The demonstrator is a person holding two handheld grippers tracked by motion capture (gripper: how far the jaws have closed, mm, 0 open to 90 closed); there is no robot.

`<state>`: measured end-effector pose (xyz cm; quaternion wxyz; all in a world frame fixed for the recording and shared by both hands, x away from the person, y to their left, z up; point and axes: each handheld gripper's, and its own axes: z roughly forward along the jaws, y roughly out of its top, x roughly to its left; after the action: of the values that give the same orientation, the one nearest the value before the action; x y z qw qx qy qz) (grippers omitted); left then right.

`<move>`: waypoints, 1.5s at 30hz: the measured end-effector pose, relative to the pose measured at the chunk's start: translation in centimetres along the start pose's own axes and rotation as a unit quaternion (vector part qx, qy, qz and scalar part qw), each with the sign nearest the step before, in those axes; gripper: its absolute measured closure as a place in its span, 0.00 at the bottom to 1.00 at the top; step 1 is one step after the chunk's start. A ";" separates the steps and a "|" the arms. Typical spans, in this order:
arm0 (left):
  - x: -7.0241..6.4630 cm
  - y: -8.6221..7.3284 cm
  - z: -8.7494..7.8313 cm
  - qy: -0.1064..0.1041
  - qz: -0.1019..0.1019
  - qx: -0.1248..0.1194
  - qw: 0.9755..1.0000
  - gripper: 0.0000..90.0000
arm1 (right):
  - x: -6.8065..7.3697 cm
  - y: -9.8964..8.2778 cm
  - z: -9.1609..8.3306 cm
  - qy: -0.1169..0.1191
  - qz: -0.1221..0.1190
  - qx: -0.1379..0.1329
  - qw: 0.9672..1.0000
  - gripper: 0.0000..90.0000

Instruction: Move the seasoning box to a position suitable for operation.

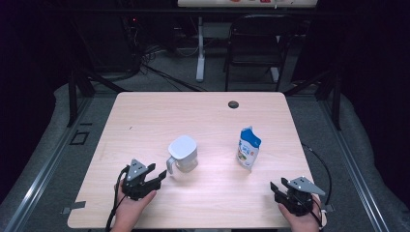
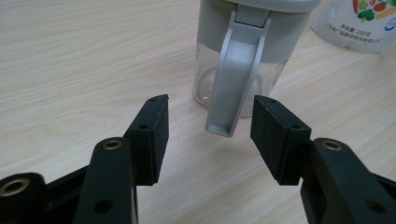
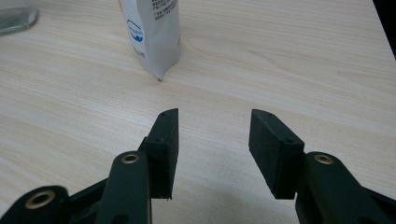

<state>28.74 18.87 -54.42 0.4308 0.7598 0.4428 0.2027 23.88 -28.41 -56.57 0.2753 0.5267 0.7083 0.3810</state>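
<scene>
Left claw spread wide, sitting right at the handle of the clear lidded pitcher, handle tip between the pads but not touched. Pitcher upright near the middle of the desk, a bit left. Right claw parked at the near right corner, also apart, holding nothing. Blue-and-white milk pouch standing just beyond it, right of the pitcher.

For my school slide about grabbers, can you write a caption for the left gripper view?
Open left gripper lines up with the grey handle of a clear pitcher on a wooden table.
</scene>
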 end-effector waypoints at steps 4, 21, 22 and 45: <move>-0.2 0.1 0.6 0.001 -0.007 0.001 1.000 0.53 | 0.1 0.0 0.1 0.001 -0.003 0.003 1.000 0.59; -1.3 1.3 2.7 0.024 0.004 0.005 1.000 0.59 | 0.1 0.0 0.1 0.002 -0.003 0.000 1.000 0.59; -1.3 1.3 2.7 0.024 0.004 0.005 1.000 0.59 | 0.0 0.0 0.1 0.001 -0.003 0.001 1.000 0.59; 0.1 1.7 3.1 0.053 -0.015 -0.001 0.998 0.72 | -0.2 -0.1 0.2 0.005 0.005 0.002 1.000 0.59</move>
<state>31.77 17.07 -54.71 0.4102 0.7412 0.4758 0.2366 24.01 -28.58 -56.80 0.2685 0.5292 0.7076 0.3837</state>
